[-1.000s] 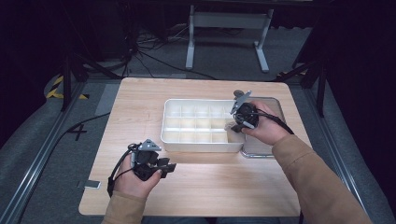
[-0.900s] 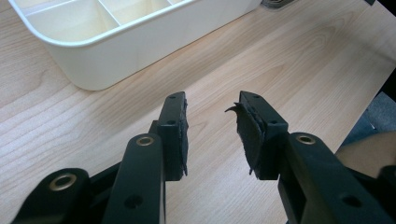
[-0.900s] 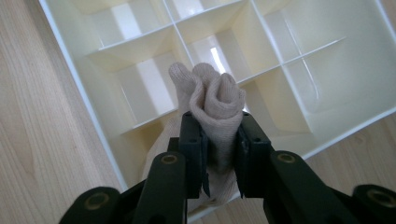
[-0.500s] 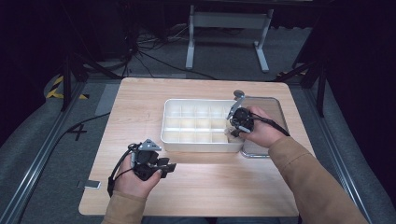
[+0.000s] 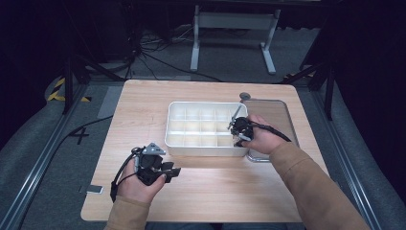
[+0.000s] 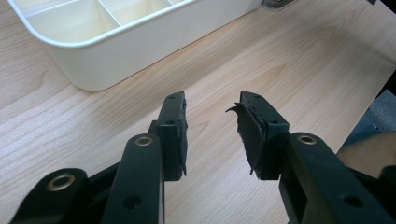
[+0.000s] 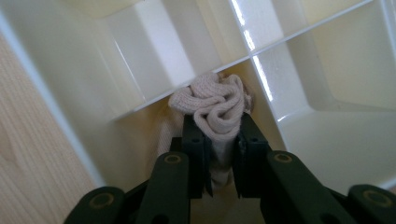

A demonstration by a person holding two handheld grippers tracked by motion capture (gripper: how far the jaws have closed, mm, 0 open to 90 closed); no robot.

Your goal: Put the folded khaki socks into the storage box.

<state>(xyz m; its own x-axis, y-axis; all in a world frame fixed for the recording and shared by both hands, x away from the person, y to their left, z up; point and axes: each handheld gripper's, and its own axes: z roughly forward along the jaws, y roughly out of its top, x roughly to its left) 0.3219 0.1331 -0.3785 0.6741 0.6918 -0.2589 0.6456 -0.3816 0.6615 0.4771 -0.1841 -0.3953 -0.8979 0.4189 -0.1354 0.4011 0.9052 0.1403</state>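
Note:
A white divided organiser box stands mid-table. My right gripper reaches down into the box's right-hand end. In the right gripper view its jaws are shut on a bunched cream knitted sock, which presses into a corner compartment against the divider walls. My left gripper rests on the table in front of the box's near left corner. In the left gripper view its pads stand apart with bare wood between them, and the box's rounded corner lies just beyond.
A metal tray lies to the right of the box, under the right hand. A small round grey object sits at the tray's far left corner. Bare wooden tabletop stretches in front of the box. Dark floor with cables surrounds the table.
The right hand has sunk lower into the box's right end, carrying the sock down into a compartment. The left hand has stayed where it was.

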